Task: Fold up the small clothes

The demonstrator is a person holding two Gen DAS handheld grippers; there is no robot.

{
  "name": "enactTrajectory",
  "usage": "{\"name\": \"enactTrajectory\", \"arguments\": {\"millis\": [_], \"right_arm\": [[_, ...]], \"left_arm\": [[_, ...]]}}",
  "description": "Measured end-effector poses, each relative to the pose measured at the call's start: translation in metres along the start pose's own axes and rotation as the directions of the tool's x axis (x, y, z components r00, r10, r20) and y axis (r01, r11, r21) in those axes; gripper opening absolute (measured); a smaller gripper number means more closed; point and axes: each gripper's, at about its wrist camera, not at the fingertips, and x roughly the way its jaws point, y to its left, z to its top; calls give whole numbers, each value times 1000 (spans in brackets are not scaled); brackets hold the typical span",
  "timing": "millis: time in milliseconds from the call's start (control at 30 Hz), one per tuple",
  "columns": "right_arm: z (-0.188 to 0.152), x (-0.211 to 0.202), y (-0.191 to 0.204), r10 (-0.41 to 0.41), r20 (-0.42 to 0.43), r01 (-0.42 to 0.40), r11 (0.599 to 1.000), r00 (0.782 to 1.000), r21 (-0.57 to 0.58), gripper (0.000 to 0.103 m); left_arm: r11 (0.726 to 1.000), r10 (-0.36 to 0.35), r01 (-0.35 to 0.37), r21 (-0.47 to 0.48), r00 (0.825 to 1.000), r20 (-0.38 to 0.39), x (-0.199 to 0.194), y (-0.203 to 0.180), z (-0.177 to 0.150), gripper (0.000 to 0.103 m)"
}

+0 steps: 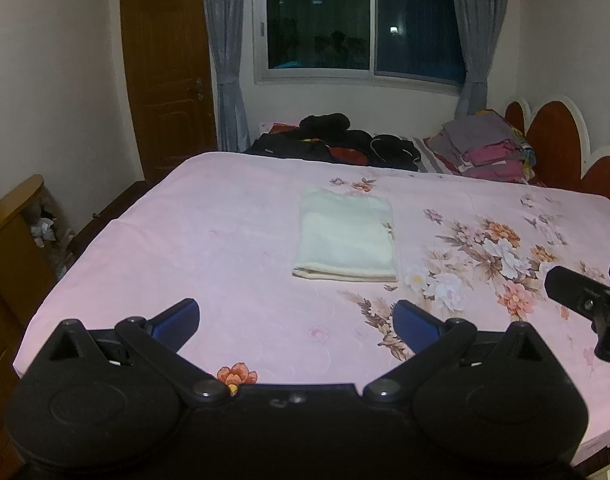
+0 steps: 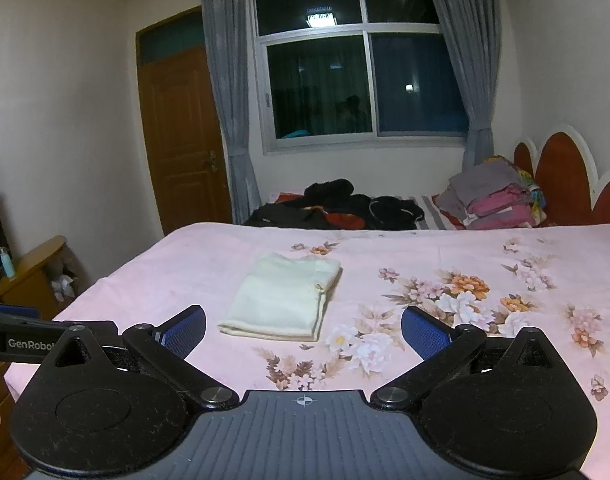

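We see open pink bed sheet (image 1: 225, 240) all round the folded cream cloth (image 1: 347, 236), at 12 o'clock from both wide-spread tongs. Dark clothes (image 1: 337, 140) and a folded stack (image 1: 485, 148) crowd the far edge.

Both views are lit by indoor ceiling light, dim and slightly warm, with a faint purple-pink cast over the bedsheet (image 1: 225, 208). The window (image 2: 361, 76) is dark — its glass mirrors a bright ceiling fixture in the upper pane and a small white glare spot to the right of its centre bar. Shadows are soft; a thin one lies under the near edge of the folded cream cloth (image 1: 347, 236). Fisheye distortion bends the walls and curtains on either side of the window, and black vignetting cuts the corners. Detail is grainy and mildly soft throughout — the dark clothes below the window merge into one mass.
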Motion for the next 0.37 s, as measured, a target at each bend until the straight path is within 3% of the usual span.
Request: {"name": "enactTrajectory", "arguments": {"millis": [367], "right_arm": [[-10,20,-9,-42,-50,43,999,998,23,103]], "left_arm": [[997,-76,76,19,997,19,31,-1,4,103]]}}
